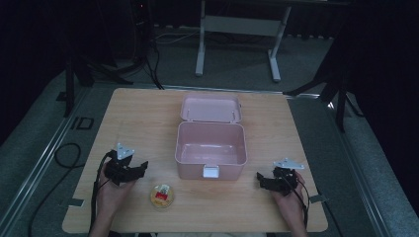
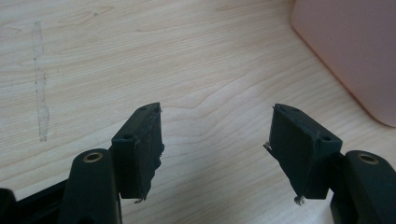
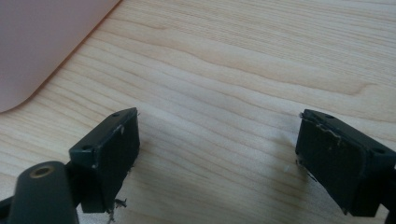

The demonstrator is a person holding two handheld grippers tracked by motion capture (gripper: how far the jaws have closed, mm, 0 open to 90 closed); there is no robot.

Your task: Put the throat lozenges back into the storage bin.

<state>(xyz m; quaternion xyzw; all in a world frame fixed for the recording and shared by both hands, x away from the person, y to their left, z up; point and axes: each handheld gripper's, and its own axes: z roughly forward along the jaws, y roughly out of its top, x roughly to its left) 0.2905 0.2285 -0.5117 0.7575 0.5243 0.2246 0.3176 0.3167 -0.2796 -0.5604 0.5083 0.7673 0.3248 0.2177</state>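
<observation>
I hold both grippers at rest: left gripper (image 1: 143, 165) and right gripper (image 1: 259, 176) jaws apart, empty. Round tin (image 1: 162, 195) on table (image 1: 133, 108) before open pink box (image 1: 211, 150). I judge pickup not begun; next, left reaches tin.

Right gripper (image 3: 217, 154) jaws apart over wooden table (image 3: 243, 70), pink box (image 3: 42, 42) corner

Looks like a lab to us: dark curtained walls, wooden table (image 1: 148, 113), tripod legs (image 1: 341, 94), floor cables (image 1: 62, 155).
</observation>
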